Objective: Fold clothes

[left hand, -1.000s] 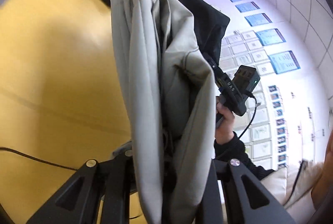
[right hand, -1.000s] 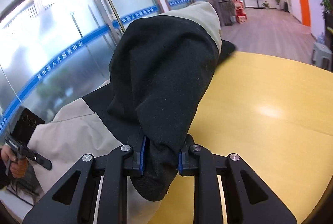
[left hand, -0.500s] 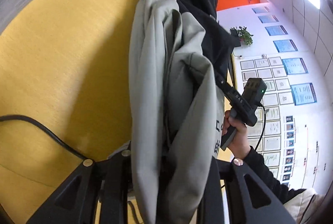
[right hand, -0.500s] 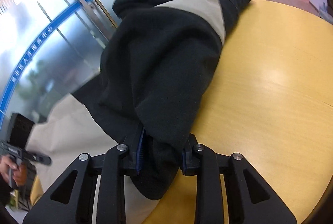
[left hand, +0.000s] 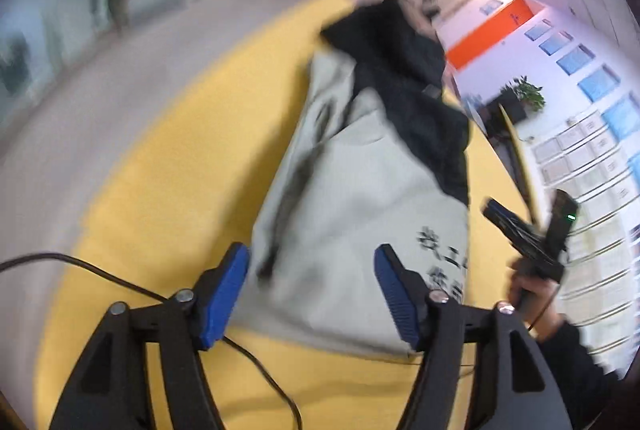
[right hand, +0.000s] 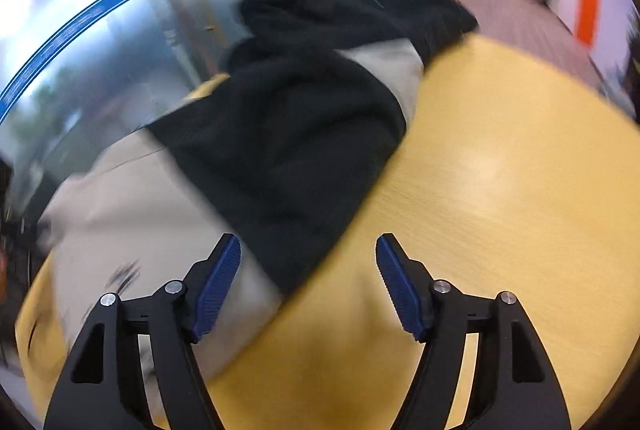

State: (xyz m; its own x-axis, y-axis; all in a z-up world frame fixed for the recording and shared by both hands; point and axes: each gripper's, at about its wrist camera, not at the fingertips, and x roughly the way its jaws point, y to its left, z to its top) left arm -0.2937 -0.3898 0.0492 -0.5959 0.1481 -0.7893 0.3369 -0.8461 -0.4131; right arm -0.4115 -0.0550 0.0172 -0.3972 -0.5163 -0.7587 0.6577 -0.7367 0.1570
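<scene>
On the yellow table (left hand: pixel 132 190) my grey-and-black garment (left hand: pixel 360 214) lies loose; both the left gripper (left hand: pixel 312 290) and right gripper (right hand: pixel 308 278) are opening, pinching nothing. Only the left view shows the black cable (left hand: pixel 120 282) and the other hand (left hand: pixel 532 294).

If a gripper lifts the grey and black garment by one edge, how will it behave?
The garment would probably sag and unfold, since it lies in soft creased layers. It looks thick, so perhaps rather heavy. On the smooth yellow table it may slide when pushed.
</scene>
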